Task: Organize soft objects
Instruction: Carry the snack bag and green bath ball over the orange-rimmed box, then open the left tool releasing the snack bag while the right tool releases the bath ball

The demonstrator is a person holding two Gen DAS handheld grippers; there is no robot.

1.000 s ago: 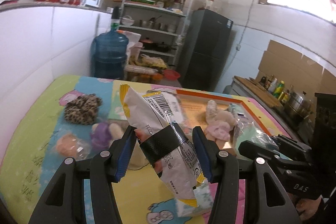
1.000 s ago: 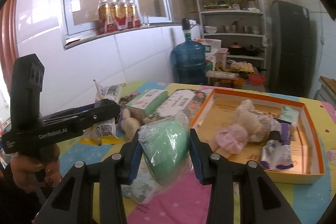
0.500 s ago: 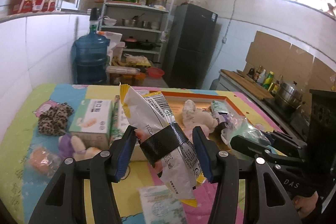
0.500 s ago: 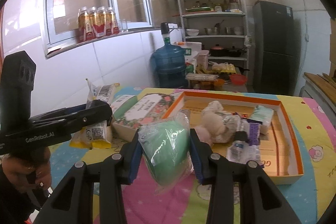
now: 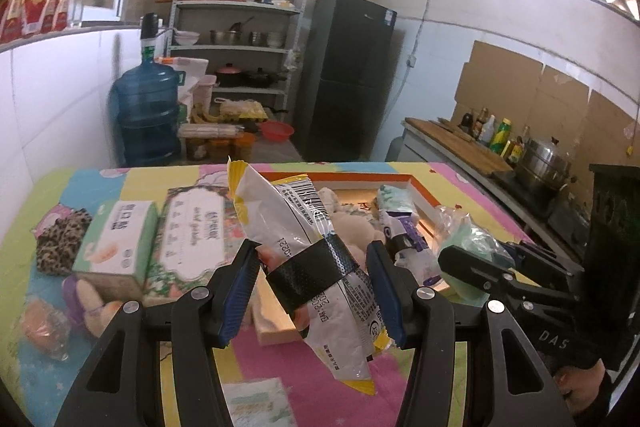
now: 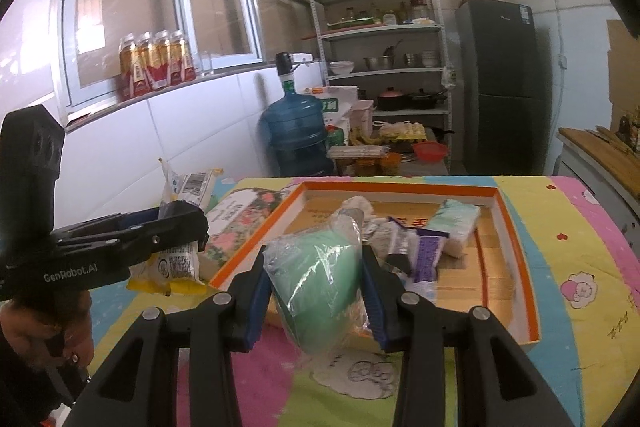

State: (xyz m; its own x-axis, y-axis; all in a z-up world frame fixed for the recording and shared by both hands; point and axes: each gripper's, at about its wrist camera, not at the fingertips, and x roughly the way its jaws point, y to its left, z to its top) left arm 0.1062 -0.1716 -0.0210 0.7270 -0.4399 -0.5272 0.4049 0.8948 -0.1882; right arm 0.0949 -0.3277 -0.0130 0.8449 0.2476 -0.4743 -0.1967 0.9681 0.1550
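Observation:
My left gripper (image 5: 312,291) is shut on a white and yellow snack packet (image 5: 296,223) with a black band around it, held in the air over the near left edge of the orange-rimmed box (image 5: 420,187). My right gripper (image 6: 316,291) is shut on a green soft object in a clear plastic bag (image 6: 320,279), just over the box's near left corner (image 6: 236,263). The box holds a pale plush toy (image 5: 352,227), a mint tissue pack (image 6: 460,223) and a purple-labelled pack (image 6: 428,255). In the right wrist view the left gripper (image 6: 188,231) and packet (image 6: 180,259) sit at the left.
On the colourful tablecloth left of the box lie a floral tissue box (image 5: 196,235), a green tissue box (image 5: 116,247), a leopard scrunchie (image 5: 60,247), a purple plush (image 5: 88,299) and a bagged orange item (image 5: 44,327). A flat pack (image 5: 256,403) lies near the front edge. A water jug (image 5: 148,119) stands beyond the table.
Both grippers have carried their loads to the right, from over the loose items towards the orange-rimmed box. Both grips are unchanged.

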